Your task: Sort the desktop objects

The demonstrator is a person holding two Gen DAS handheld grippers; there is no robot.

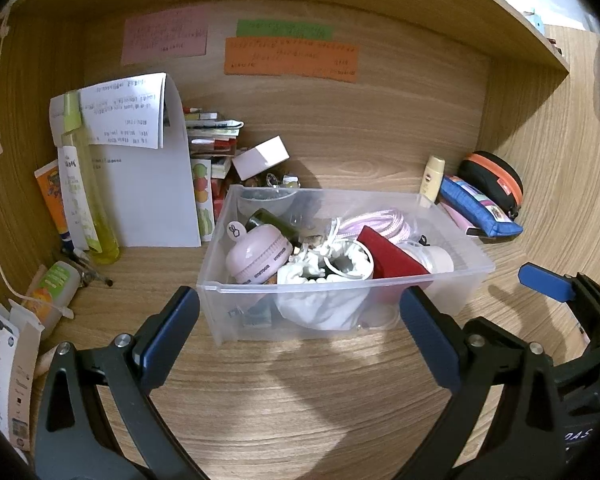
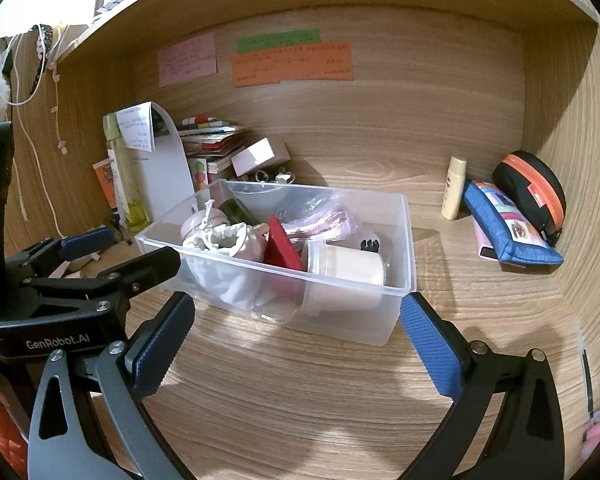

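Note:
A clear plastic bin (image 1: pixel 452 276) stands on the wooden desk in the middle, also in the right wrist view (image 2: pixel 400 248). It holds a pink round device (image 1: pixel 260 256), a white cloth pouch (image 1: pixel 324 268), a red card (image 1: pixel 392 256), a pink cable (image 1: pixel 380 220) and a cream cup (image 2: pixel 348 268). My left gripper (image 1: pixel 300 332) is open and empty just in front of the bin. My right gripper (image 2: pixel 296 340) is open and empty in front of the bin's right end. The left gripper also shows in the right wrist view (image 2: pixel 120 252).
At the right stand a cream bottle (image 1: pixel 432 180), a blue pouch (image 1: pixel 480 208) and a black-and-orange case (image 1: pixel 496 180). At the left are a yellow-green bottle (image 1: pixel 88 200), papers (image 1: pixel 148 184), stacked booklets (image 1: pixel 212 136), a white box (image 1: pixel 260 156) and small packages (image 1: pixel 52 292).

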